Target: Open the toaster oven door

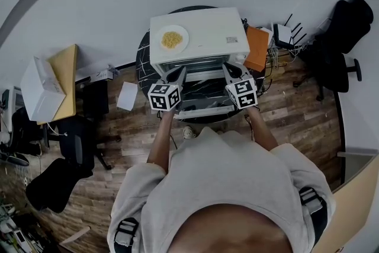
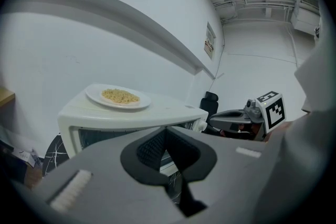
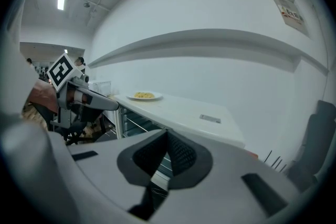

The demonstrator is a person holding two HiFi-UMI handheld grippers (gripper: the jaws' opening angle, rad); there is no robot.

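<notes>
The toaster oven (image 1: pixel 204 32) sits on the round worktop (image 1: pixel 142 59) with its door (image 1: pixel 198 109) already swung down and the racks bared, so the task looks done. The left tool (image 1: pixel 181 71) and right tool (image 1: pixel 225 67) hover just before the opening, both closed on nothing.

Round dark table (image 1: pixel 142 60) w/ toaster oven (image 1: pixel 201 32) & orange item (image 1: pixel 258 48) on it.

Light grey sweatshirt (image 1: pixel 231 175), black shoulder straps (image 1: pixel 312 201), grey left claw (image 1: pixel 179 72), right claw (image 1: pixel 228 67), black-and-white marker cubes (image 1: pixel 164 96)
</notes>
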